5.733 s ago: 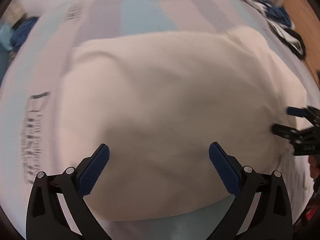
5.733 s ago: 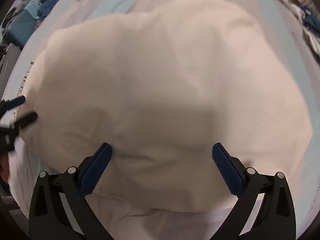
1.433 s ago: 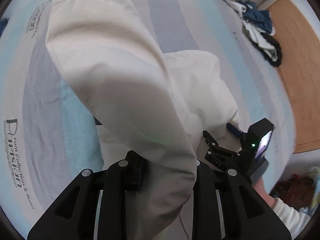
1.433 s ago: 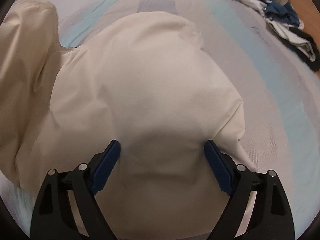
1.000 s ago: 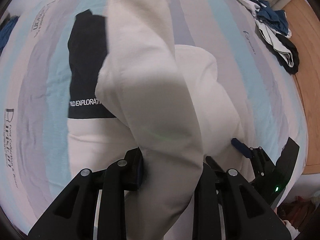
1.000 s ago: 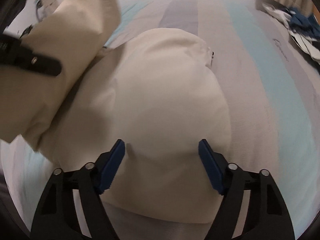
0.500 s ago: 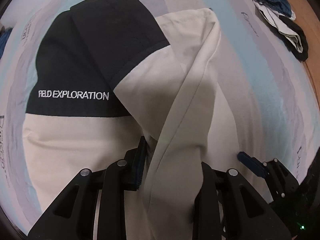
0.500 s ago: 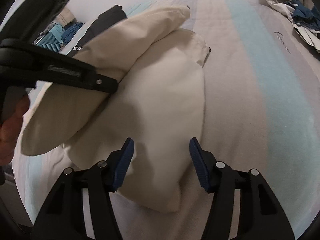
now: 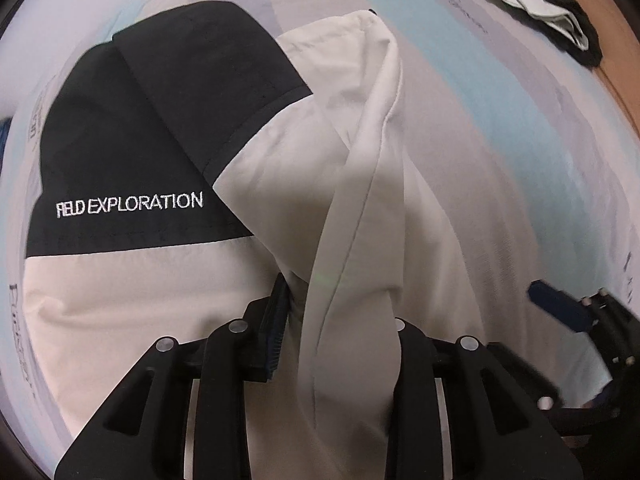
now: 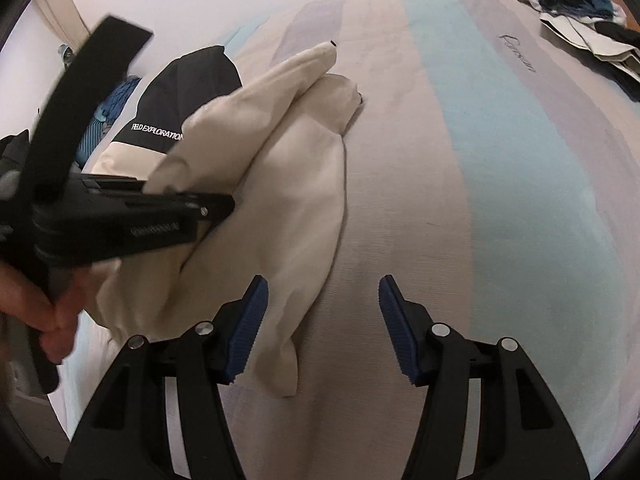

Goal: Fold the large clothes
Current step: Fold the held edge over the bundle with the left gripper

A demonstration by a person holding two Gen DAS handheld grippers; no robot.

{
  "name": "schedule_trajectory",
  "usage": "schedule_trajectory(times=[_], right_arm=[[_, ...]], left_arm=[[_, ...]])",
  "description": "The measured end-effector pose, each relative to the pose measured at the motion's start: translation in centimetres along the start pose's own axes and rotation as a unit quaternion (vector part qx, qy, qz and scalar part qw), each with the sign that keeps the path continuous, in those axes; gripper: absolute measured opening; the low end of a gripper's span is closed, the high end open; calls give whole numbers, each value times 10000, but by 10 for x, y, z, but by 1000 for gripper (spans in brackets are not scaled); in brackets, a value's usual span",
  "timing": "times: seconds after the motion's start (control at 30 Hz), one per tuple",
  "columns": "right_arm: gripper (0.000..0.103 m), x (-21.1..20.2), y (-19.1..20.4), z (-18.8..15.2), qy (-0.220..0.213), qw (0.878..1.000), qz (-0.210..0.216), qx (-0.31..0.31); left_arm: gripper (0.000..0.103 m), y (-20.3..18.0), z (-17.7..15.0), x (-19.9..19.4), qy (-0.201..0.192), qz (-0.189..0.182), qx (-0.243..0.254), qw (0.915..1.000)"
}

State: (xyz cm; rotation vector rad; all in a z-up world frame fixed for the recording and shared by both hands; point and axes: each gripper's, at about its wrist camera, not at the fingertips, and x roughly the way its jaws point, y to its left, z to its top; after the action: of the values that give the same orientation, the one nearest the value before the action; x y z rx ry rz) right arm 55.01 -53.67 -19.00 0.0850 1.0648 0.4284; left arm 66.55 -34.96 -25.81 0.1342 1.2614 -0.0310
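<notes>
In the left wrist view, a striped bedsheet in pale blue, grey and cream fills the frame. At the upper left and centre lies the cream jacket with a black panel carrying the white words "FIELD EXPLORATION". A long cream sleeve runs from the upper centre down to the bottom centre, where the left gripper is clenched on it, the fabric bunched between its blue-padded fingers. At the right edge, low in the frame, the right gripper shows as a blurred dark shape with one blue pad; from this side its jaws cannot be read. A pile of other clothes sits at the upper right corner.

In the right wrist view, the left gripper crosses the left half of the frame, held by a hand at the lower left, its tip pinching the cream sleeve. The jacket lies on the left-centre of the bedsheet, black panel at the upper left. At bottom centre the right gripper stands released, jaws apart and grasping nothing, its left pad just beside the jacket's lower edge, perhaps touching it. The clothes pile is at the upper right.
</notes>
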Motion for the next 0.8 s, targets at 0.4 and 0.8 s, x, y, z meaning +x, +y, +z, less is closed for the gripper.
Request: schedule_trajectory(times=[0.4,0.8], right_arm=[[55,6,-2,16,134,9998,-145,-90],[73,1,-24,31,103,9939,-1084,146]], left_arm=[[30,-9,6,25,209,116,161,9996],[41,3,-8,12,25,-25,282,9996]])
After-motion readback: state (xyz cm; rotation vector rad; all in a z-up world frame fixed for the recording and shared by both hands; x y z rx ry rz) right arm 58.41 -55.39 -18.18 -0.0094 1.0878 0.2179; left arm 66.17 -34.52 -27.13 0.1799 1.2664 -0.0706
